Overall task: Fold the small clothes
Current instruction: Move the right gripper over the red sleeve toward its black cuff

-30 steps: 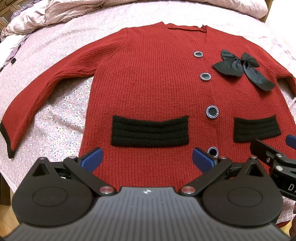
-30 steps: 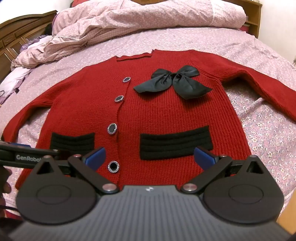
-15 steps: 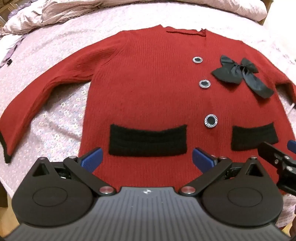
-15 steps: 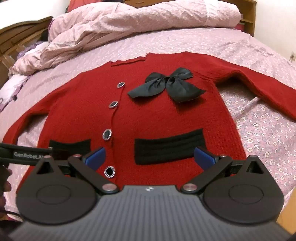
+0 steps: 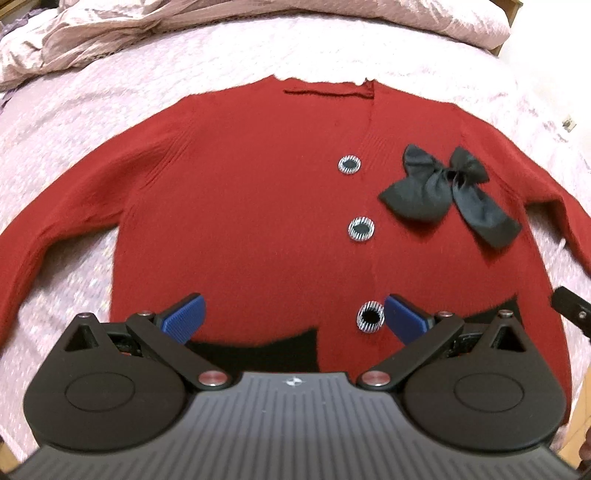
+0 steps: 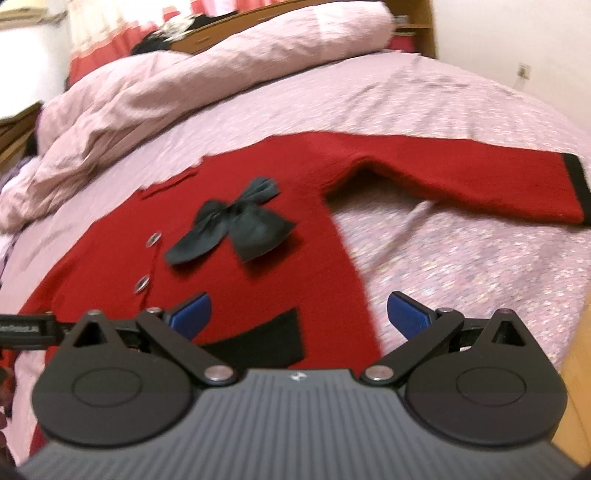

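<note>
A small red knit cardigan (image 5: pixel 240 206) lies flat, front up, on the bed, with round buttons, black pocket bands and a black bow (image 5: pixel 443 192). Both sleeves are spread out sideways. My left gripper (image 5: pixel 293 317) is open and empty, low over the cardigan's hem near the left pocket. My right gripper (image 6: pixel 297 314) is open and empty over the right side of the hem, at the right pocket (image 6: pixel 266 339). The right sleeve (image 6: pixel 461 173) with its black cuff stretches to the right. The cardigan also shows in the right wrist view (image 6: pixel 280 258).
The bed has a pink floral sheet (image 6: pixel 480 258). A rumpled pink duvet (image 6: pixel 184 92) is bunched at the head of the bed. A wooden headboard (image 6: pixel 295 26) stands behind it. The wooden bed edge (image 6: pixel 576 369) shows at the right.
Both grippers have dropped lower and moved forward over the cardigan's hem. The right gripper has swung to the right, so the right sleeve and cuff are now in view. Both stay open.
</note>
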`<state>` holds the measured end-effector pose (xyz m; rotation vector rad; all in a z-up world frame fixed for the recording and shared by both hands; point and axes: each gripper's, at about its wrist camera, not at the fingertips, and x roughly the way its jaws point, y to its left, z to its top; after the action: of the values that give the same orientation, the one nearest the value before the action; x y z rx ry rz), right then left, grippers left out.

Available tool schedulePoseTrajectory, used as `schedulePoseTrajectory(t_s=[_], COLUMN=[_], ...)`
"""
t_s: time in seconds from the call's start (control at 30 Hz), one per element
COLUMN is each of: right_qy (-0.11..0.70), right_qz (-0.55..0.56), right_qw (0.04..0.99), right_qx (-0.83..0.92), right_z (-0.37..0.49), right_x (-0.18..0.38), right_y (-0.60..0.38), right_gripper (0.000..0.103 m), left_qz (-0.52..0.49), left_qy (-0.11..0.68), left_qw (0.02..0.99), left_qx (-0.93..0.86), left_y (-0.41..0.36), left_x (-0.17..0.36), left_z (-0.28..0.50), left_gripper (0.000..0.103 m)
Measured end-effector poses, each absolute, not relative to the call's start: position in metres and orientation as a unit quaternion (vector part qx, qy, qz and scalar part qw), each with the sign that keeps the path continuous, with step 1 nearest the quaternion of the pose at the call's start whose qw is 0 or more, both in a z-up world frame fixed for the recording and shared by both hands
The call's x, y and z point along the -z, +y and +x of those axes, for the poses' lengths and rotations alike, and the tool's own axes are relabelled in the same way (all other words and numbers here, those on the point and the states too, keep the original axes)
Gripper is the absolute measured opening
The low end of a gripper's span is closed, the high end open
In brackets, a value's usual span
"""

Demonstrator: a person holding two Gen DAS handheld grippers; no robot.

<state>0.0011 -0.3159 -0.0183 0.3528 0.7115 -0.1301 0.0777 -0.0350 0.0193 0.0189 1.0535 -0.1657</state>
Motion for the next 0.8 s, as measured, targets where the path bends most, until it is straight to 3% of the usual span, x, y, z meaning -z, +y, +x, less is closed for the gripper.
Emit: schedulePoseTrajectory(t_s=[0.8], right_qy=[0.308], right_qz=[0.325], right_qw=[0.868], right_qx=[0.214], right_z=[0.017], right_x=[0.066], right_y=[-0.482], right_gripper=[0.103], left_qz=[0.039], left_qy=[0.535], left_qw=[0.840], left_qx=[0.089], left_y=[-0.112], left_x=[0.030], left_z=[0.150], left_gripper=[0.103])
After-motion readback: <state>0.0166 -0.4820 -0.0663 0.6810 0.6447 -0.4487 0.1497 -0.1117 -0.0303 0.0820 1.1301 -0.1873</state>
